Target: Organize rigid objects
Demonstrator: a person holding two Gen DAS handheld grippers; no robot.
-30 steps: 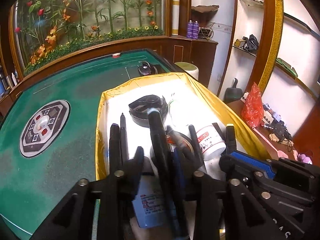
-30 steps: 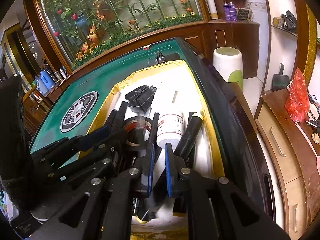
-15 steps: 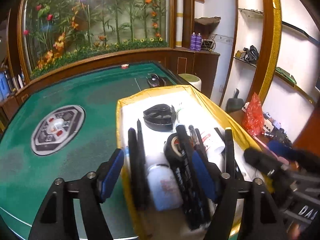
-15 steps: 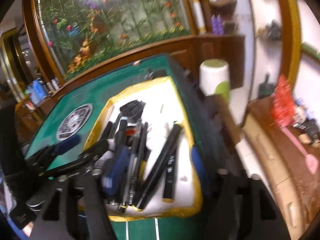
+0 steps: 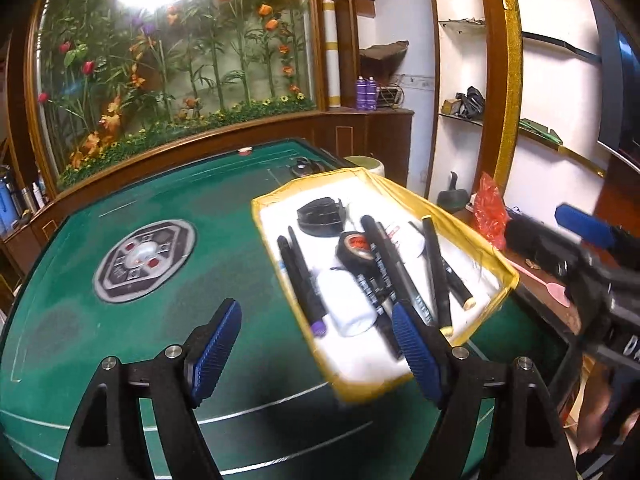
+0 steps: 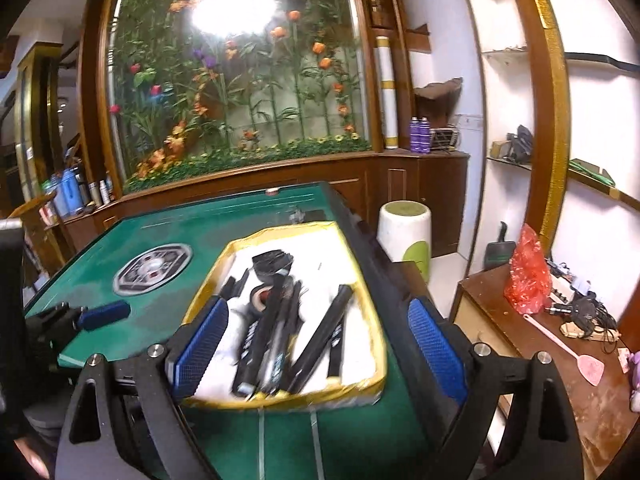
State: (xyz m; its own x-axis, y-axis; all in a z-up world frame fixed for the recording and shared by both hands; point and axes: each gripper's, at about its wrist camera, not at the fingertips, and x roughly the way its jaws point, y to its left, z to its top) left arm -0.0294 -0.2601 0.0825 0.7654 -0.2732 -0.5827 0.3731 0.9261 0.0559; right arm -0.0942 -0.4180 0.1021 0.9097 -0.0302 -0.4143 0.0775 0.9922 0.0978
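Both grippers hang above the near part of the green desk (image 5: 120, 320) with nothing between their jaws. The jaws of the left gripper (image 5: 316, 348) have just been opening and stand wide apart; those of the right gripper (image 6: 318, 348) have also just been opening and stand fully apart.

The rigid objects are already together in the yellow-rimmed tray (image 5: 472, 240), which sits near the right edge of the desk. In it lie several black pens (image 5: 298, 276), a white bottle (image 5: 348, 304), a roll of black tape (image 5: 356, 252) and a round black part (image 5: 320, 220).

I judge three risks. First, the tray's near right corner lies close to the desk's right edge, so a knock from the right gripper could push it over the side. Second, the pens lie across each other in a loose heap; a jaw that dips in could catch one and drag the others out. Third, the bottle lies on its side and may roll if a pen beside it is lifted.

Writing: white print runs along the barrels of some pens, and the tape's core carries a red label, but both are too blurred to read.
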